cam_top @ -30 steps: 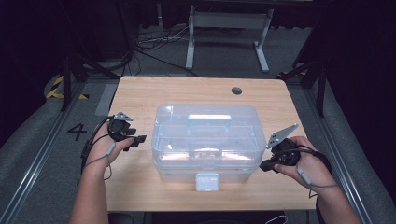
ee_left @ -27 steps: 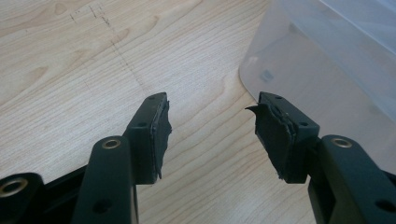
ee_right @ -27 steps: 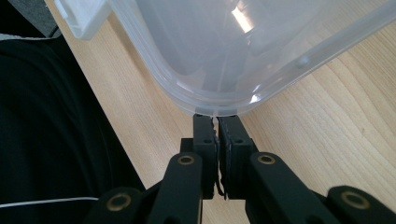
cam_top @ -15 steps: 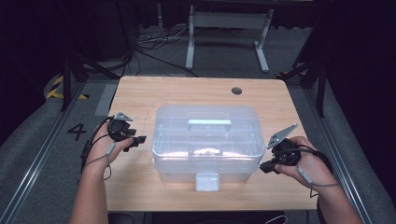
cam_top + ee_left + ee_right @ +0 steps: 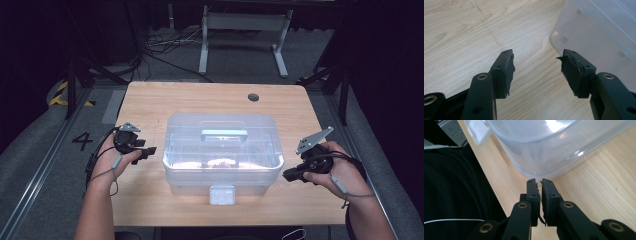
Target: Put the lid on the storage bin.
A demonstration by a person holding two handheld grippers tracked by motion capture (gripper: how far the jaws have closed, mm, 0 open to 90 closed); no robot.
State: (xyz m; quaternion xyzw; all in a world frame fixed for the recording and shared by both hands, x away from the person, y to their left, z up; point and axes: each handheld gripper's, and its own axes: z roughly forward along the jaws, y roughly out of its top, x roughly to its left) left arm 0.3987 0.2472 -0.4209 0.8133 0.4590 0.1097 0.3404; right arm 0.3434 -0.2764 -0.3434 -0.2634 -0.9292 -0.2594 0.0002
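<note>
One wooden table (image 5: 150, 100), pale grain, rounded corners, one dark round hole (image 5: 253, 97) near its far edge. One clear plastic storage box (image 5: 222, 150) stands at the middle of the table, between the two grippers. Two grippers, one per hand.

Left: left gripper (image 5: 147, 149) in the person's left hand (image 5: 117, 160), just beside the box's left end, not touching it. A grey three-cornered plate sits on top of it and a cable trails back along the wrist. In the left gripper view its two black jaws stand wide apart over bare wood, nothing between them; worn, ragged rubber pads (image 5: 510, 72) line the inner faces. The box's rounded corner (image 5: 584, 35) lies just ahead of the right-hand jaw.

Middle: the box is rectangular with rounded corners and translucent walls. One lid on top, closed, with one flat pale carry handle (image 5: 224, 134) recessed in its centre. One white latch (image 5: 222, 194) on the near side. Something pale shows through the lid near the front; what it is cannot be told.

Right: right gripper (image 5: 289, 175) in the right hand (image 5: 340, 172), near the box's near right corner, apart from it. In the right gripper view the jaws (image 5: 539, 182) stand narrow, only a slit between the pads, holding nothing, tips pointing at the box's lower rim (image 5: 536, 170).
</note>
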